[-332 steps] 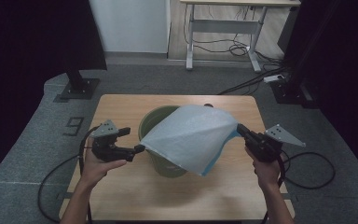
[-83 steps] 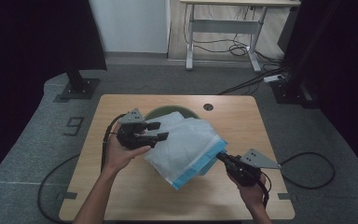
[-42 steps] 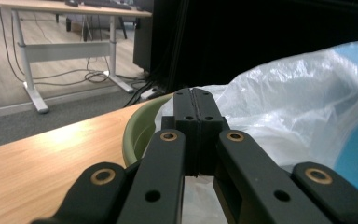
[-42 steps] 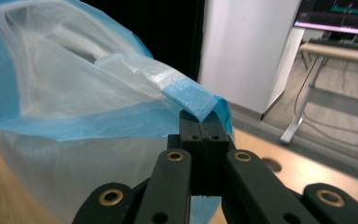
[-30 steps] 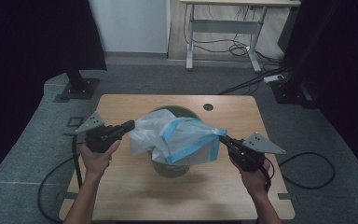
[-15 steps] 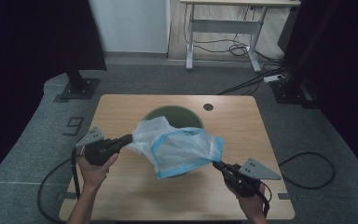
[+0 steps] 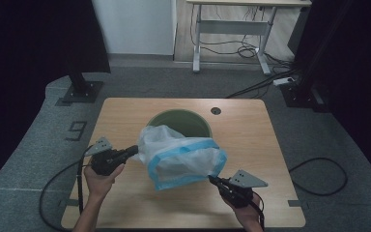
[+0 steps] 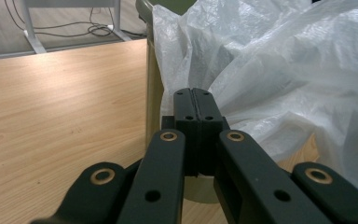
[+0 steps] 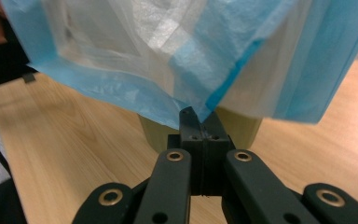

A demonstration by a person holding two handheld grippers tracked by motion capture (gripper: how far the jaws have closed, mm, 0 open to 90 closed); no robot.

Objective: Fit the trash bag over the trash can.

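Note:
A thin clear plastic bag (image 7: 181, 155) with a blue rim band hangs stretched between my two grippers, over the near side of a green bin (image 7: 186, 120) on the wooden table (image 7: 251, 130). My left gripper (image 7: 136, 150) is shut on the bag's white, crinkled edge (image 8: 223, 70), right beside the bin's wall (image 8: 154, 88). At the front right my right gripper (image 7: 211, 179) is shut on a corner of the blue band (image 9: 214, 100), with the bin (image 9: 242, 126) behind it. The bag's mouth gapes toward the near side.
A small round black hole (image 7: 216, 110) sits in the tabletop behind the bin. Cables (image 7: 53, 193) trail off the table's left side and onto the grey floor at the right. A desk frame (image 7: 232, 29) stands at the back.
Both hands have come down and toward the near edge, the right one more. The bag has sunk with them and now hangs lower in front of the bin.

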